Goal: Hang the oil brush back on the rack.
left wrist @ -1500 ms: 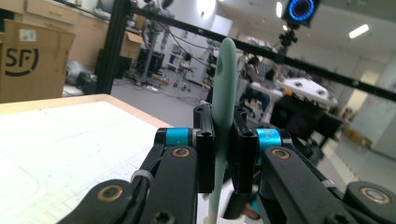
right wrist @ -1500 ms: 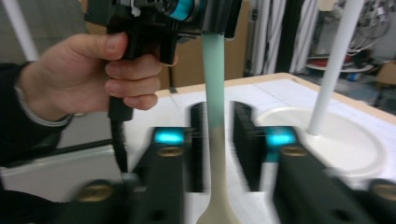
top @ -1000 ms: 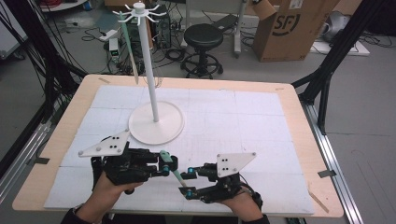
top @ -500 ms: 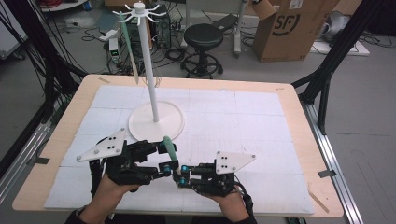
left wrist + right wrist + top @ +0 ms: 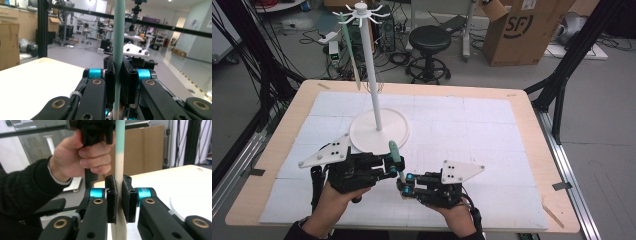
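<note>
A slim utensil [image 5: 394, 150] with a mint-green handle and a cream lower part stands nearly upright over the table's front middle. My left gripper [image 5: 396, 162] is shut on its green handle, seen as a green shaft [image 5: 119, 37] between the closed jaws [image 5: 118, 75]. My right gripper [image 5: 403, 184] sits just below and to the right, its jaws [image 5: 119, 192] pressed on the cream part [image 5: 120, 175]. In the right gripper view the person's left hand [image 5: 92, 157] holds the other gripper close above. A white rack [image 5: 373, 75] on a round base [image 5: 362, 137] stands behind.
A second green-handled utensil [image 5: 348, 45] hangs from the rack's top hooks [image 5: 362, 10]. The table [image 5: 512, 130] is covered with white mats. Beyond it stand a black stool [image 5: 429, 37], a cardboard box [image 5: 522, 30] and black frame posts [image 5: 562, 85].
Both grippers have closed in on each other and shifted slightly forward. The utensil has swung from tilted to nearly upright, its green end now on top.
</note>
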{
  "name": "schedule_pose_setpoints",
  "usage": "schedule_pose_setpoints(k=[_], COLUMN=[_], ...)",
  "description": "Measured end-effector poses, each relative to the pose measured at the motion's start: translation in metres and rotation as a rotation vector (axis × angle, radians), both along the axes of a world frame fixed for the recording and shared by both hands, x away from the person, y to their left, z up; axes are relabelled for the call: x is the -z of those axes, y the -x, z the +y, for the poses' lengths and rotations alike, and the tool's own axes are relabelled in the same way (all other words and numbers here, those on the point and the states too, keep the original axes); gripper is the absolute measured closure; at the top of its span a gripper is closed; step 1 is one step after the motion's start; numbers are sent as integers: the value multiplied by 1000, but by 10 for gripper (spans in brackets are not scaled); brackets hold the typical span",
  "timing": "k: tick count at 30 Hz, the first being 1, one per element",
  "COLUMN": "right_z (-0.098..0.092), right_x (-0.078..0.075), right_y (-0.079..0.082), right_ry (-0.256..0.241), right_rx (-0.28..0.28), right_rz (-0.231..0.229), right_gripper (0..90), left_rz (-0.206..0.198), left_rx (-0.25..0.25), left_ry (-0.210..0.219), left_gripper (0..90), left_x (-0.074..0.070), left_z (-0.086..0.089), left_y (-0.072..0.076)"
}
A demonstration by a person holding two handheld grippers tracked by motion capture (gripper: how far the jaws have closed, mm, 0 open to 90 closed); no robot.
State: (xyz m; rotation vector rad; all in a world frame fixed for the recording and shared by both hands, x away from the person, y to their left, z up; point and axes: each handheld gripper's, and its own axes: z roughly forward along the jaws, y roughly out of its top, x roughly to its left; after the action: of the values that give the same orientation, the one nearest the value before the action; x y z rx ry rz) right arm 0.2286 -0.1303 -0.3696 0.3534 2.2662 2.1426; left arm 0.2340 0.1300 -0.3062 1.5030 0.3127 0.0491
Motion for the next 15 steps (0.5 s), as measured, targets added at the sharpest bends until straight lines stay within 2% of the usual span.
schedule_pose_setpoints(k=[1, 4, 5, 7, 9, 15], right_z=[-1, -8, -11, -20, -29, -56], right_x=[-1, -2, -2, -1, 0, 0], right_y=[1, 3, 3, 2, 1, 1], right_ry=[18, 101, 115, 152, 169, 169], right_rx=[33, 129, 148, 201, 243, 326], right_rz=[-4, -36, -49, -50, -48, -51], right_gripper=[584, 472, 443, 405, 388, 383], left_rz=[5, -6, -10, -13, -14, -8], left_rx=[0, -22, -36, -47, -57, -79], left_ry=[-1, -8, -19, -30, -42, -39], left_gripper=[834, 835, 836, 836, 836, 836], left_x=[-1, -8, -11, -16, -23, -46], left_z=[2, 12, 15, 20, 26, 42], left_y=[-2, -10, -13, -19, -27, -59])
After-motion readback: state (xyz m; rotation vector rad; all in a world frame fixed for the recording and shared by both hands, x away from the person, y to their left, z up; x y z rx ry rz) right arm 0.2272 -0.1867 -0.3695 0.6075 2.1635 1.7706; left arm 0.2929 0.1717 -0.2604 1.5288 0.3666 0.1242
